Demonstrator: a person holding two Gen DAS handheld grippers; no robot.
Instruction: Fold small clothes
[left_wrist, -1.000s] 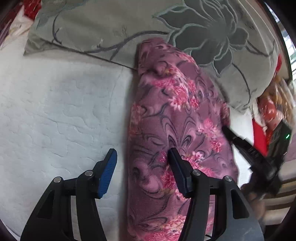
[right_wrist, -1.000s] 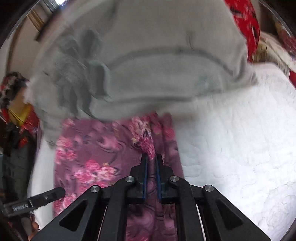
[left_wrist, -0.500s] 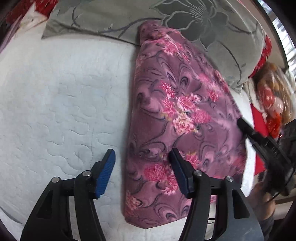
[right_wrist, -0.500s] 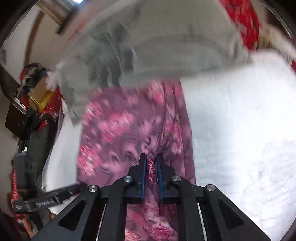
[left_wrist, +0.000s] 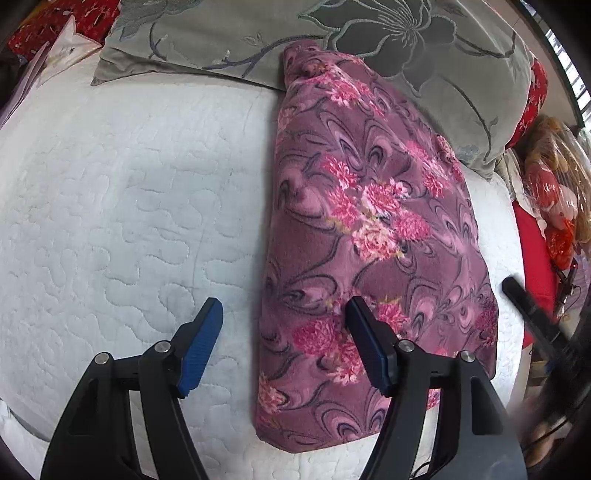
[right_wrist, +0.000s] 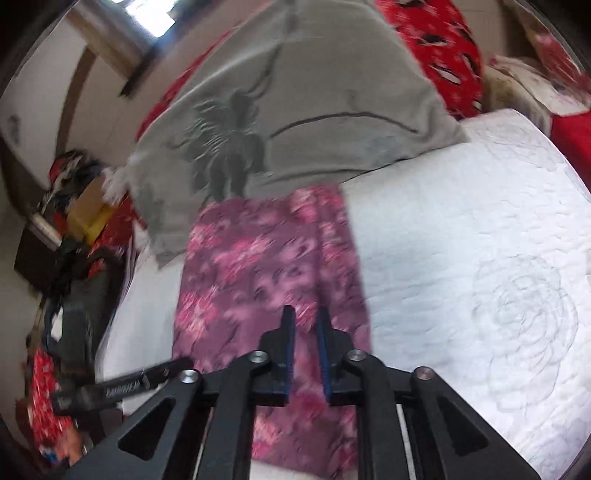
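Observation:
A purple garment with pink flowers (left_wrist: 369, 229) lies folded lengthwise on the white quilted bed, its far end resting on the grey pillow. My left gripper (left_wrist: 284, 332) is open above its near left edge, one finger over the quilt, one over the cloth, holding nothing. In the right wrist view the same garment (right_wrist: 266, 266) lies flat below my right gripper (right_wrist: 304, 325), whose jaws stand a narrow gap apart with nothing between them. Part of the right gripper shows at the left wrist view's right edge (left_wrist: 532, 317).
A grey pillow with a dark flower print (left_wrist: 332, 40) lies at the head of the bed. The white quilt (left_wrist: 110, 192) spreads to the left of the garment. Red cloth and bagged toys (left_wrist: 554, 192) crowd the right side. Bedside clutter (right_wrist: 74, 229) stands beyond the bed's left edge.
My right gripper has let go of the garment and pulled back, its jaws slightly parted. The garment now lies flat. My left gripper has drawn back and stays open.

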